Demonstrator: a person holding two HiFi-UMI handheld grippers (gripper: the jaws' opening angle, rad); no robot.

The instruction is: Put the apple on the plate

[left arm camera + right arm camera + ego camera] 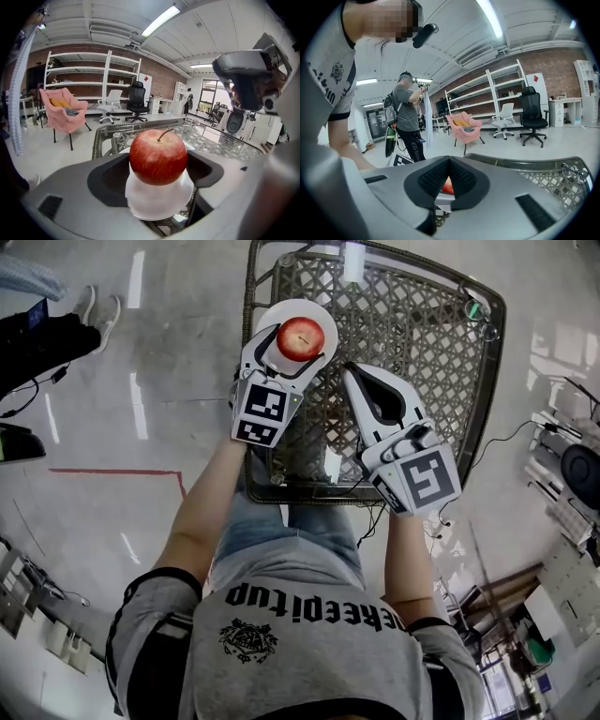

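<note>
Apple (300,337) sits on plate (325,311). Left gripper (292,354) jaws apart around it, right gripper (356,377) jaws together. If we clip it, it rolls off.

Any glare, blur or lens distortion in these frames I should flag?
Head view: ceiling-light glare streaks on the glossy floor, edges bowed. Left gripper view: apple sharp, strong fisheye, dark corners. Right gripper view: same fisheye, strip light blown out.

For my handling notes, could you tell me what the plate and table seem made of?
The plate looks like glazed white ceramic, smooth and glossy, though plastic is possible. The table seems a woven wicker lattice under glass, given its reflections.
</note>
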